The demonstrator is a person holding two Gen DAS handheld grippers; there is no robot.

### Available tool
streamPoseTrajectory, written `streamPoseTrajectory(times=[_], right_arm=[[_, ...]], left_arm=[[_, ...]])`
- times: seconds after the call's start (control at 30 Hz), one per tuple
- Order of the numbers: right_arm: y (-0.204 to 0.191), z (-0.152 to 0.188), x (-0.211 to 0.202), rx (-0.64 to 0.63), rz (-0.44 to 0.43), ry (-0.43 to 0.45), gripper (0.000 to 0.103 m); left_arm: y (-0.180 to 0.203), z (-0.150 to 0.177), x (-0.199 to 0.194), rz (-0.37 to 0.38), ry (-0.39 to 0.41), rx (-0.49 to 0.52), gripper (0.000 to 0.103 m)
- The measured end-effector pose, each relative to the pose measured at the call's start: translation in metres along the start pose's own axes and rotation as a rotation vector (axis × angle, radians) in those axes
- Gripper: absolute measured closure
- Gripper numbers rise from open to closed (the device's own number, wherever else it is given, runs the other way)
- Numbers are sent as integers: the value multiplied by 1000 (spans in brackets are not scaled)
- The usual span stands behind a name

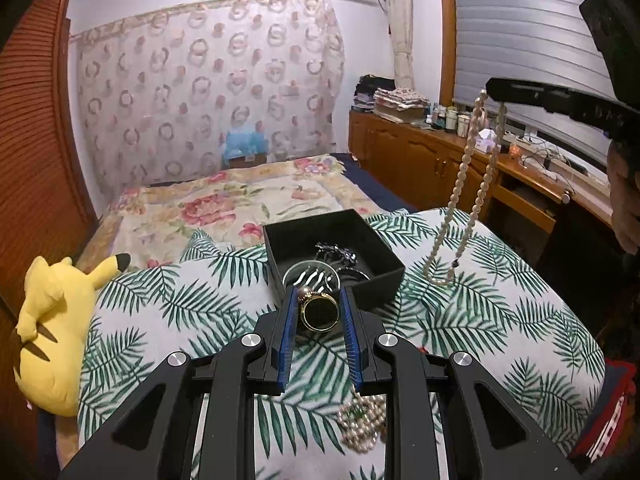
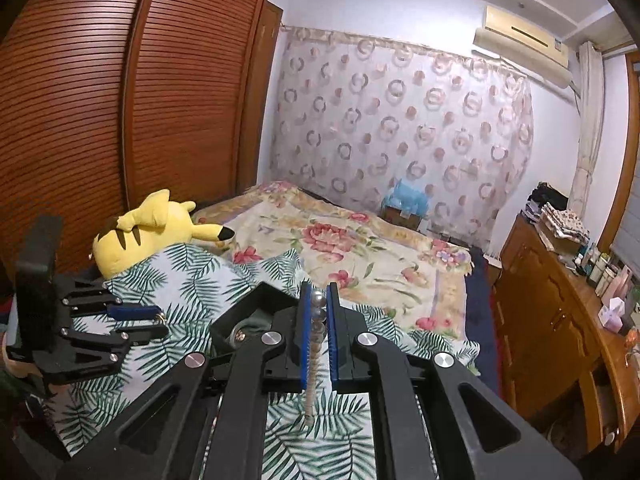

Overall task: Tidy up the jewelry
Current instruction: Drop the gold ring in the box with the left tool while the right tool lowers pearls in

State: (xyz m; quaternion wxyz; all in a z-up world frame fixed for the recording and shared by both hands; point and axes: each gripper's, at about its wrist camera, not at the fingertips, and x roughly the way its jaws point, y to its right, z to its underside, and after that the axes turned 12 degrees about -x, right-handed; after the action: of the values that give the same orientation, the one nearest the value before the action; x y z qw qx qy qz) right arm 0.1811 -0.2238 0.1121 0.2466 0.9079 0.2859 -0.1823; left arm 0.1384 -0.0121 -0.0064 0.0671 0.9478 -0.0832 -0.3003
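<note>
The left gripper [image 1: 319, 312] clenches a gold ring [image 1: 319, 314] just short of the black box [image 1: 384, 276] at its 12 o'clock. The right gripper [image 2: 319, 308] pinches a pearl necklace [image 1: 464, 200], which dangles at the box's 3 o'clock over the leaf-print quilt [image 1: 500, 320].

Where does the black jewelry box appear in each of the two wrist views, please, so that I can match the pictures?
Left wrist view: the black jewelry box sits at centre, open, just beyond the left claw, which holds a gold ring.
Right wrist view: only the box's corner shows, left of centre, mostly hidden behind the right claw.
Shared landmark: the yellow plush toy at the left of both views.
</note>
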Motion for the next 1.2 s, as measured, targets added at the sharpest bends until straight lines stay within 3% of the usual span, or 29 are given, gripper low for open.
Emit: streamPoseTrajectory(times=[0.77,0.97,1.2], right_arm=[[27,-60,44,-28,-45,79,95],[23,-47,79,-18,-97,29,95],[5,1,132,51,-216,-73,95]], left_arm=[[-15,-45,83,7,-75,18,83],[-20,-49,100,7,-97,15,83],[-25,-53,120,0,-126,26,83]])
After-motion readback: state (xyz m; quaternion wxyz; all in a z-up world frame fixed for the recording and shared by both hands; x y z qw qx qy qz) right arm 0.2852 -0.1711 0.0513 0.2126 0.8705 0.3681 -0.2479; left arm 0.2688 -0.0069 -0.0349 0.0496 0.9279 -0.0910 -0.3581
